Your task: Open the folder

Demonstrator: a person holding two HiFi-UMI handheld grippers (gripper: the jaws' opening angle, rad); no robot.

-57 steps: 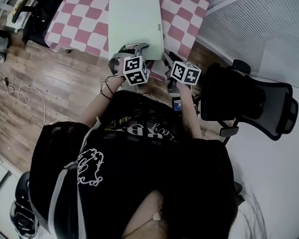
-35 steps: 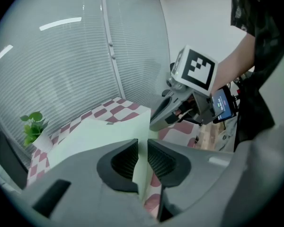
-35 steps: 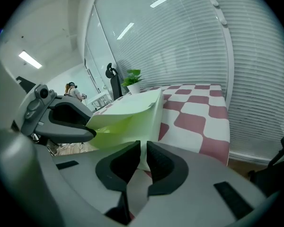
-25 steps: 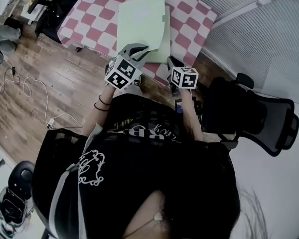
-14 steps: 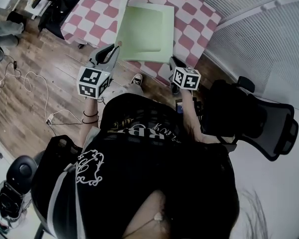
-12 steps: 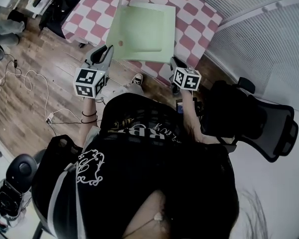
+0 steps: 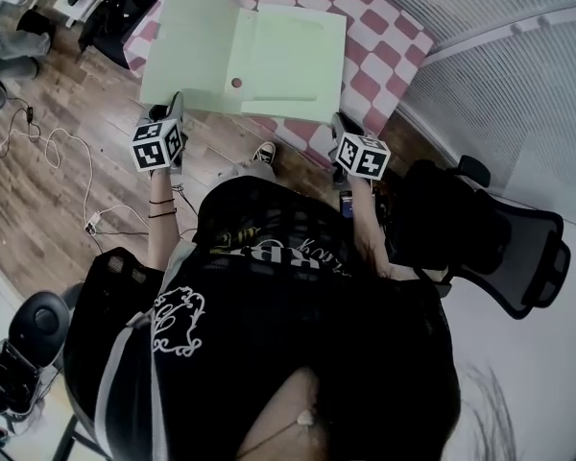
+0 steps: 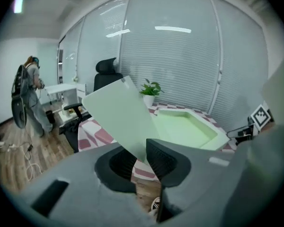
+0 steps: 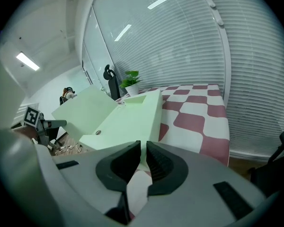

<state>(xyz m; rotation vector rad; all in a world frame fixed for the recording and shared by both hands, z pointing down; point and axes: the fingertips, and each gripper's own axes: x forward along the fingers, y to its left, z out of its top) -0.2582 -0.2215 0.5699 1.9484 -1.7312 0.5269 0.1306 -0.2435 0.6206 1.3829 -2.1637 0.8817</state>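
The light green folder (image 7: 293,65) lies open on the red-and-white checked table (image 7: 374,27). Its cover (image 7: 187,41) is swung out to the left, past the table's edge. My left gripper (image 7: 176,101) is shut on the cover's near corner; in the left gripper view the cover (image 8: 118,115) rises tilted from between the jaws (image 8: 143,155), with the folder's tray-like base (image 8: 184,126) beyond. My right gripper (image 7: 338,120) is shut on the base's near right corner, where the base (image 9: 128,117) runs into the jaws (image 9: 143,157).
A black office chair (image 7: 480,238) stands close at my right. Wooden floor with cables (image 7: 38,152) lies to the left. A potted plant (image 8: 150,90) sits at the table's far side, another black chair (image 8: 104,74) stands behind, and a person (image 8: 31,98) stands far left.
My left gripper has swung left and down with the cover, taking it from nearly shut over the base to fully opened. The right gripper has stayed put on the base's corner.
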